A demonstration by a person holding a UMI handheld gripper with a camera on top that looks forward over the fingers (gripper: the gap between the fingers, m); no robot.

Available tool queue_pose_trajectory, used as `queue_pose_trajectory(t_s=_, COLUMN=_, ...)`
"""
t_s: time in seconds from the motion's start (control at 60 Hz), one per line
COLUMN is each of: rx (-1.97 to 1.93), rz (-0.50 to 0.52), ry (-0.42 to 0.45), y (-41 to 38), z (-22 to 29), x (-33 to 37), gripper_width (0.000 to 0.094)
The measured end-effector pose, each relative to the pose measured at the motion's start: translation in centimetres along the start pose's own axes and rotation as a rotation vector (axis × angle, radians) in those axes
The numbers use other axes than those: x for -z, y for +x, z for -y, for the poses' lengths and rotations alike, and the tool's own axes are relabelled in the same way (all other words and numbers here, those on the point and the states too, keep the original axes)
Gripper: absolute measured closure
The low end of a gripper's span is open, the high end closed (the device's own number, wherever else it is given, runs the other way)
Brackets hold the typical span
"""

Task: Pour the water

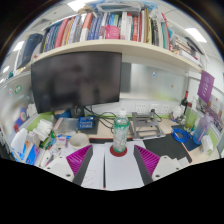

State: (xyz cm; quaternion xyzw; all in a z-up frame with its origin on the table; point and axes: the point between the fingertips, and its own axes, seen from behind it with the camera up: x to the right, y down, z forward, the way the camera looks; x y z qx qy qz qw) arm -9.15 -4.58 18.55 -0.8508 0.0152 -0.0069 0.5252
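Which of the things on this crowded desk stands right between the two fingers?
The clear water bottle with the green label. It stands upright between the open fingers, in front of the dark monitor; the other clutter lies off to either side.

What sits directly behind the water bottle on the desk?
Behind the water bottle, which stands between the open gripper fingers, is a dark monitor above desk clutter. The bottle covers whatever lies straight behind it.

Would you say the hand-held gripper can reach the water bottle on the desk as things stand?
Probably yes: the water bottle stands upright just ahead of the open hand-held gripper, roughly centred between its fingers, with nothing visible in between.
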Motion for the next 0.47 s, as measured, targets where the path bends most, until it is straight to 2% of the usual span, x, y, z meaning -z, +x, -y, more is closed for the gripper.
queue_pose_trajectory(t_s=0.267, rx=-0.005, rz=0.019, ry=0.016, y=-1.3, z=1.3, x=2.6, gripper_width=0.0108)
queue_pose_trajectory(t_s=0.467, rx=-0.019, rz=-0.008, ry=0.025, y=-0.4, z=2.1, x=2.2, gripper_width=0.0109)
